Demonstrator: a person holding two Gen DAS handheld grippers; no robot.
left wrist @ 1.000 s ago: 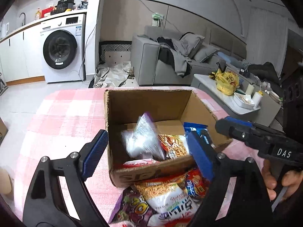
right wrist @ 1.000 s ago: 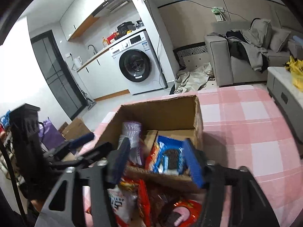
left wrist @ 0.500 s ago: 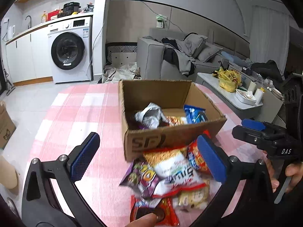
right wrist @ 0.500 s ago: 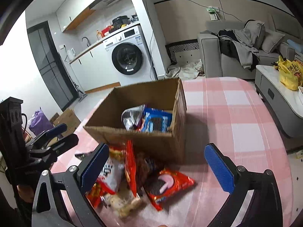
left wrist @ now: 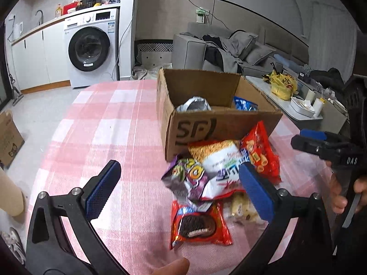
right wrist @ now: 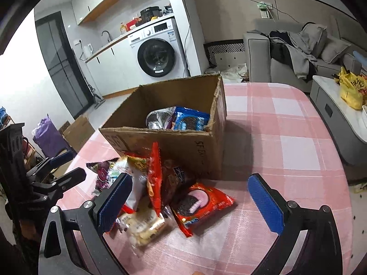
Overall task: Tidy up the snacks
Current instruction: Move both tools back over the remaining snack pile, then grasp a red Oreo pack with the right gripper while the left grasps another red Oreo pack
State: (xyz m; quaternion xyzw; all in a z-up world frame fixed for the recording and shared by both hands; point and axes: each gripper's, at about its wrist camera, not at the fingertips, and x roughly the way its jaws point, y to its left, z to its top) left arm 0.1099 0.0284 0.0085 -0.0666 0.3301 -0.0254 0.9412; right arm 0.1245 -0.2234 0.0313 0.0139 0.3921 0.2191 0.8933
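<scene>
Both our grippers, left and right, gape empty over pink checked tablecloth; snack packets heaped frame-centre against brown cardboard box; white washing machine upper left.

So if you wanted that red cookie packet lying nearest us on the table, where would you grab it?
Probably by its free edge on the side away from the snack pile. The red cookie packet lies flat on the pink checked cloth, so the right tongs, already open above it, could come down from above and pinch across its narrower width, clear of the pale snack bag beside it.
</scene>
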